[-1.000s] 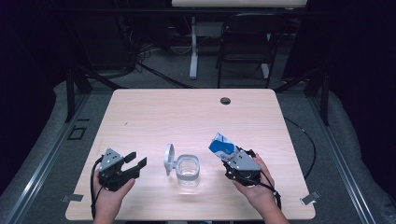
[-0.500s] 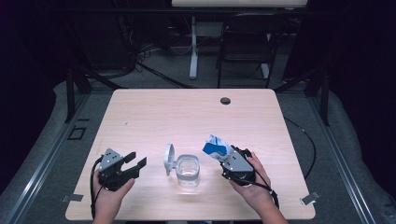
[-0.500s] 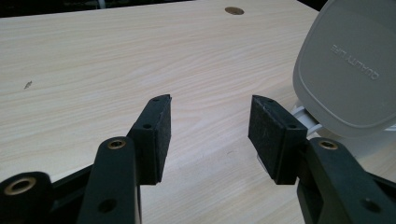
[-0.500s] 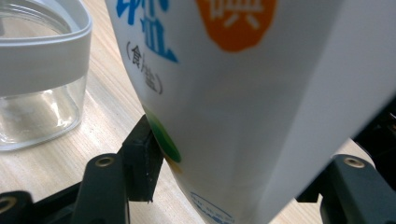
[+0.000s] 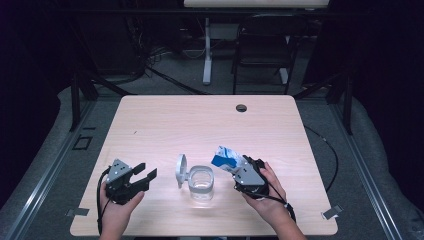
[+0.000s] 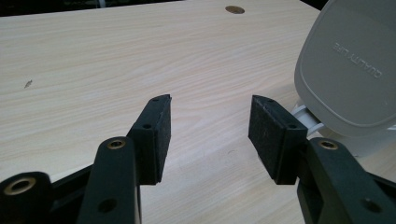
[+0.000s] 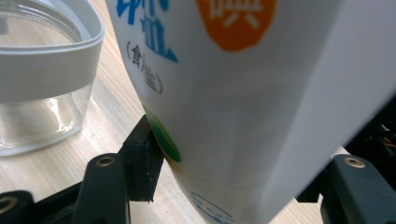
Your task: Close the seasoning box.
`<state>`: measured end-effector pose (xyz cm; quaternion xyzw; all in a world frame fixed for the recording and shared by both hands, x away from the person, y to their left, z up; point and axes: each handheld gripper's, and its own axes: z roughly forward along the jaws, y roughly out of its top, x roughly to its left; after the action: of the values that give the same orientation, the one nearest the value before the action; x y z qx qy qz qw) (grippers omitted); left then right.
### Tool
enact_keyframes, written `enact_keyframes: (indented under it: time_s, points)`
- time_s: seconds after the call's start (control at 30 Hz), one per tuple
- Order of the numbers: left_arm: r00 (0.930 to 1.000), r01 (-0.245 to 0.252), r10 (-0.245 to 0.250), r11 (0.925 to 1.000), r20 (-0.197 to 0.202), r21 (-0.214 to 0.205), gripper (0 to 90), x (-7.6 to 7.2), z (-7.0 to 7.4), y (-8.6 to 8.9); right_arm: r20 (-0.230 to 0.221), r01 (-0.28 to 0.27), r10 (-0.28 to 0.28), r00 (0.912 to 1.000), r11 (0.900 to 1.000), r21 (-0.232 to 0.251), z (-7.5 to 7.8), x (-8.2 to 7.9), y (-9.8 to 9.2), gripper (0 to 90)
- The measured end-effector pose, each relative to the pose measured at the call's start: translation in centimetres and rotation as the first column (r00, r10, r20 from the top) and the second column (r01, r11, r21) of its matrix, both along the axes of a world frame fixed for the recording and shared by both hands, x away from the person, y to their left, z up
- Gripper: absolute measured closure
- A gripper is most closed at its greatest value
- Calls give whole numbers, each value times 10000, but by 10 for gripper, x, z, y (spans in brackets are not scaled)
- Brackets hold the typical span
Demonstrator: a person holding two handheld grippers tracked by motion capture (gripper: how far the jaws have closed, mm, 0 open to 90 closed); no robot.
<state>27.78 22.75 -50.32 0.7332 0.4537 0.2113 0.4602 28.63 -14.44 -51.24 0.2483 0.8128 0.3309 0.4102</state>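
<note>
A white packet [image 5: 226,157] printed in blue, with an orange mark and a green dot seen in the right gripper view [image 7: 233,93], is held tilted just right of the clear glass jar [image 5: 201,182]. The jar stands upright, its grey hinged lid [image 5: 180,170] swung open at its left.

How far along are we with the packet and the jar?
Done: the glass jar stands with its hinged lid flipped open. In hand: the right gripper is clamped on the white-and-blue packet, held beside the jar. The left gripper waits open and empty. Left: the jar looks empty, so nothing seems poured yet; closing the lid likely follows.
</note>
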Motion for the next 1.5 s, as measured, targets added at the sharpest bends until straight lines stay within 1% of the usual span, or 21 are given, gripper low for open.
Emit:
enact_keyframes:
  time_s: [0.17,0.23,0.3,0.37,0.43,0.57,0.63,0.67,0.7,0.87,0.9,1.03,1.07,1.1,1.13,1.17,1.23,1.27,1.33,1.37,1.5]
  points:
    - [10000,4,-4,10000,0,24,495,0,0,0,139,42,-35,9999,9986,-524,-1,0,2,391]
    - [10000,4,-4,10000,8,15,495,0,0,0,122,32,-24,9999,9979,-649,-2,0,3,391]
    - [10000,12,-12,10000,11,29,495,0,0,0,205,74,-57,9998,9963,-858,-3,-1,4,391]
    - [10000,18,-18,10000,12,32,493,0,0,0,264,9,15,9997,9956,-937,-4,0,5,391]
    - [10000,14,-14,10000,12,35,492,0,0,0,390,23,27,9992,9916,-1290,-3,-1,7,391]
    - [10000,3,-3,10000,-1,45,492,0,0,0,567,-75,171,9982,9863,-1649,-4,-2,9,393]
    - [10000,1,-1,10000,-4,42,492,0,-1,0,616,-72,193,9979,9816,-1908,-4,-3,10,393]
    - [10000,0,0,10000,-9,36,492,0,-1,0,652,-105,229,9976,9829,-1836,-5,-3,11,393]
    - [10000,4,-4,10000,-12,43,492,0,-1,0,599,-118,237,9979,9812,-1924,-5,-3,11,393]
    - [10000,0,0,10000,-32,54,492,0,-1,0,653,-74,224,9976,9751,-2215,-4,-4,12,393]
    - [10000,5,-5,10000,-23,39,492,0,-1,0,702,-79,237,9973,9762,-2167,-5,-4,12,393]
    - [10000,0,0,10000,-35,31,492,1,-1,0,762,3,187,9969,9702,-2422,-4,-4,12,394]
    - [10000,-1,1,10000,-39,31,492,1,-1,0,729,-20,201,9971,9708,-2400,-4,-4,12,394]
    - [10000,11,-11,10000,-37,53,492,1,-1,0,794,8,184,9967,9718,-2358,-5,-4,12,394]
    - [10000,0,0,10000,-47,41,492,1,-2,0,828,77,129,9965,9696,-2445,-5,-4,12,394]
    - [10000,3,-3,10000,-49,41,492,1,-2,0,847,174,49,9964,9654,-2601,-5,-4,12,395]
    - [10000,-1,1,10000,-49,43,492,1,-2,0,860,209,23,9963,9632,-2678,-6,-3,12,394]
    - [10000,3,-3,10000,-54,36,492,1,-2,0,976,180,79,9952,9649,-2619,-7,-3,12,394]
    - [10000,-2,2,10000,-39,49,492,1,-2,1,1020,189,89,9947,9630,-2689,-8,-2,11,394]
    - [10000,-6,6,10000,-40,49,492,1,-2,1,1070,198,88,9942,9647,-2626,-9,-3,12,395]
    - [10000,1,0,10000,-75,83,492,1,-2,1,1114,224,108,9937,9559,-2928,-8,-4,12,394]
